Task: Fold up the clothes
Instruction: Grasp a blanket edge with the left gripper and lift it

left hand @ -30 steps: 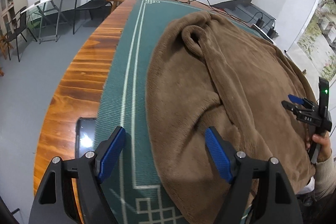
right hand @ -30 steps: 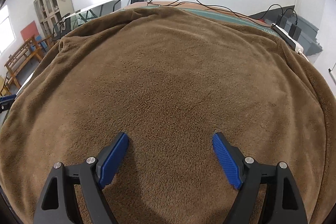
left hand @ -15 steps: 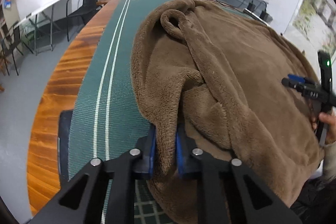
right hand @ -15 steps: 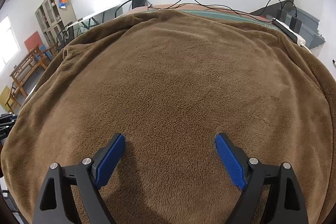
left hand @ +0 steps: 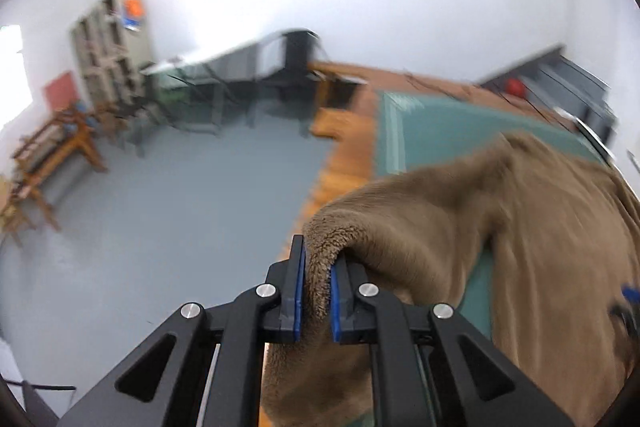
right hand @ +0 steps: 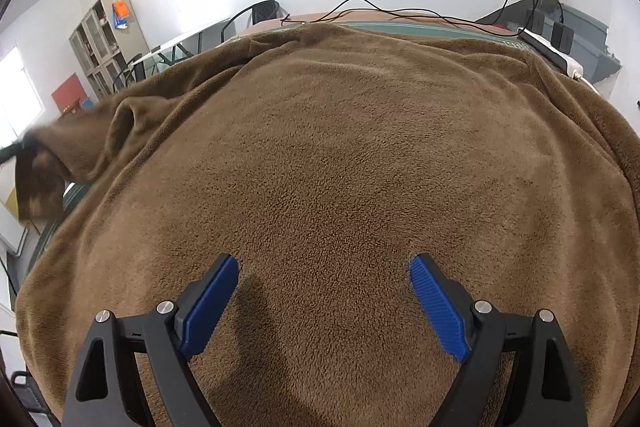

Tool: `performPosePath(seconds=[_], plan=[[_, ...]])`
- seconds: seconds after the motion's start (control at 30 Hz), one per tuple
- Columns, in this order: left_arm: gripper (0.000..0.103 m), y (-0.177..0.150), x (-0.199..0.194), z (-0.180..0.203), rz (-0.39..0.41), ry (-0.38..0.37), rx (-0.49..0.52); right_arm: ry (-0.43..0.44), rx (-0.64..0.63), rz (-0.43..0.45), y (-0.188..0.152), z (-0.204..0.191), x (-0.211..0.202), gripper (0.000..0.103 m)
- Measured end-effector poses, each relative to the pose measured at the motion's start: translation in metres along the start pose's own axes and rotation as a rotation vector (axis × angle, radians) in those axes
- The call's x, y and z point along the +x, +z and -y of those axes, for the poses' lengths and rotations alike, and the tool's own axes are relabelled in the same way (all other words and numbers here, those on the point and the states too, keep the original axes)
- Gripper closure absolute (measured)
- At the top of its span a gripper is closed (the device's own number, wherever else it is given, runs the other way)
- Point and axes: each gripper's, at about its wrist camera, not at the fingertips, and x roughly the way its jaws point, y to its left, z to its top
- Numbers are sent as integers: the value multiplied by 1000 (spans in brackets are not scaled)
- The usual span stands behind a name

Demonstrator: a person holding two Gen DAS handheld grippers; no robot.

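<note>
Since half a second ago the left gripper (left hand: 316, 291) has lifted and swung outward, so its camera now looks across the grey floor (left hand: 160, 227) where it earlier looked down at the green mat (left hand: 460, 131). In the left wrist view its fingers (left hand: 297, 291) are nearly closed, pinching a thick edge of the brown fleece garment (left hand: 500, 227), which rises off the worktop (left hand: 344, 171) in a taut ridge while the rest hangs to the right. The view is motion-blurred. My worry is that the plush pile could slide out of the narrow pinch if the swing is quick, or that the pull could drag the whole garment sideways off the mat rather than fold it. A shelf cabinet (left hand: 112, 39), wooden benches and dark chairs stand by the white wall. In the right wrist view the right gripper (right hand: 324, 291) hovers low over the spread garment (right hand: 360, 147), fingers (right hand: 436, 303) wide apart and holding nothing; whether they touch the fleece I cannot tell. With nothing pinning the cloth, the fold may bunch. At left the raised edge shows as a blurred flap. Black cables (right hand: 400, 11) and a power strip (right hand: 552, 53) lie along the far edge.
</note>
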Motion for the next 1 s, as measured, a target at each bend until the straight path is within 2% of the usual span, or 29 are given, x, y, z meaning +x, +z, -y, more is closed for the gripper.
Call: performPosePath(seconds=[0.1, 0.23, 0.37, 0.57, 0.83, 1.0], plan=[[92, 25, 9, -19, -4, 23, -52, 5, 4, 1, 0, 1, 0, 13], [91, 42, 32, -32, -58, 10, -94, 7, 6, 1, 1, 2, 0, 13], [91, 41, 45, -32, -98, -24, -122, 14, 12, 3, 0, 3, 0, 13], [91, 36, 45, -24, -117, -55, -138, 19, 10, 1, 1, 3, 1, 11], [91, 44, 30, -6, -143, -194, -198, 26, 15, 4, 1, 3, 1, 11], [91, 51, 20, 41, -151, -302, -153, 41, 28, 9, 0, 5, -1, 11]])
